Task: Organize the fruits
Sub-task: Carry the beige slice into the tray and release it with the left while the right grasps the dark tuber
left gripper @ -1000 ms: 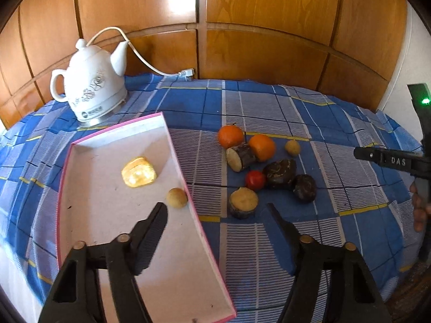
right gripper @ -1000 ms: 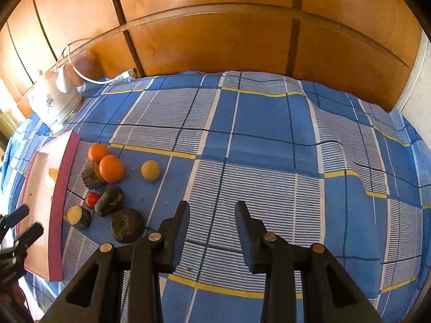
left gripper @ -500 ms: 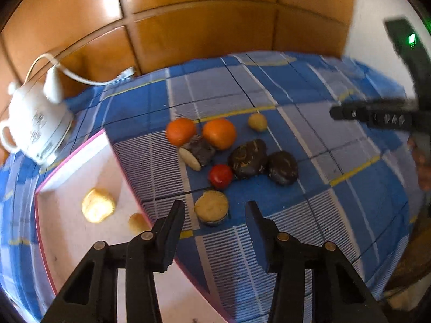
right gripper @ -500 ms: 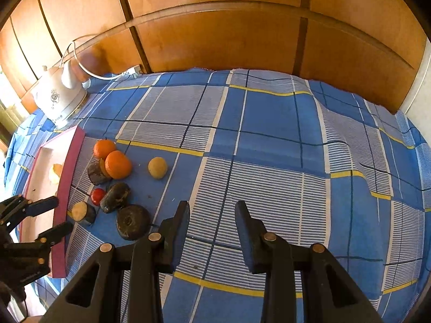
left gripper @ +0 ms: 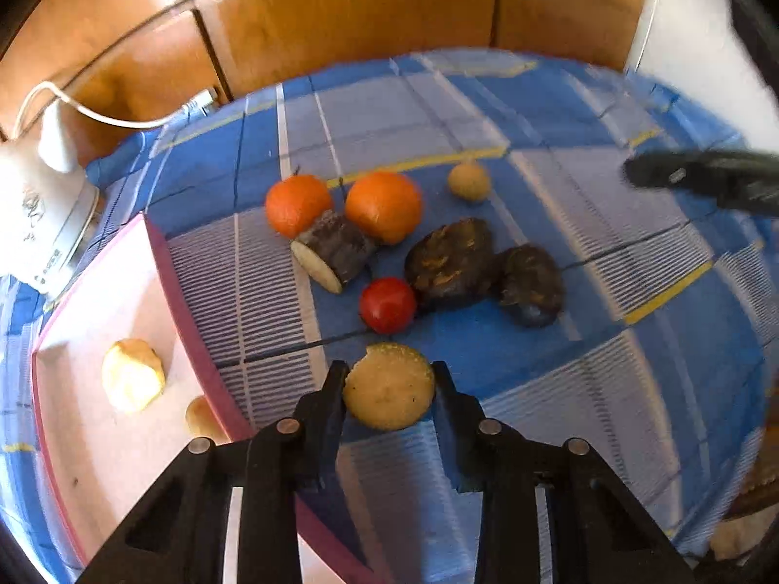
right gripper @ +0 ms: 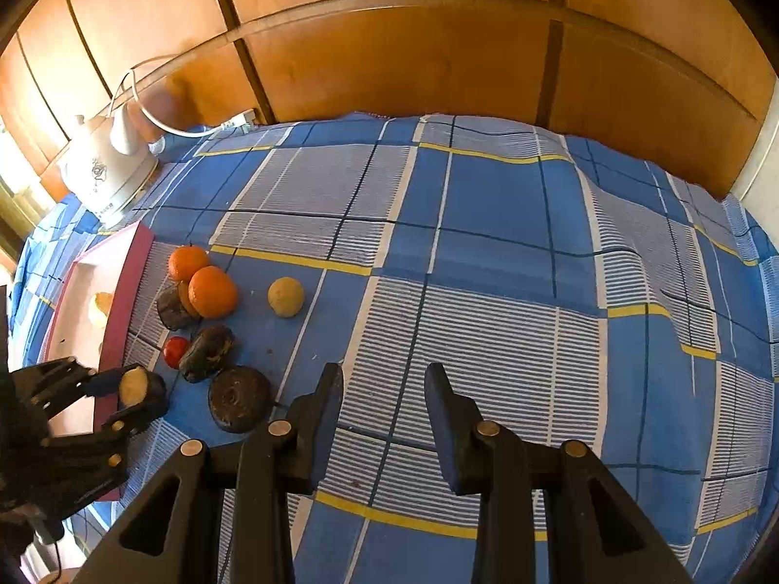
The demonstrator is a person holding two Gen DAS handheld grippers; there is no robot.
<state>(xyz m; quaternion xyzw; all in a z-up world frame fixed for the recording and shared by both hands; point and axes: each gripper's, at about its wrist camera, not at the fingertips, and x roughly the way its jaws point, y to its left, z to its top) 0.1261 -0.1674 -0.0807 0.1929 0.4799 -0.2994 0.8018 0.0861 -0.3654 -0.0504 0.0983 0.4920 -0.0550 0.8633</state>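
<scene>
The left gripper has just closed on the cut dark-skinned fruit piece beside the pink tray; the right gripper hovers narrowly open, empty.

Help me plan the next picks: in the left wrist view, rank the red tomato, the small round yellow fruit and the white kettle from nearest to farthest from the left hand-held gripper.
1. Red tomato, just beyond the left hand-held gripper, which is shut on a cut piece.
2. Small round yellow fruit, farther back, slightly right.
3. White kettle, far left by the wooden wall.
</scene>
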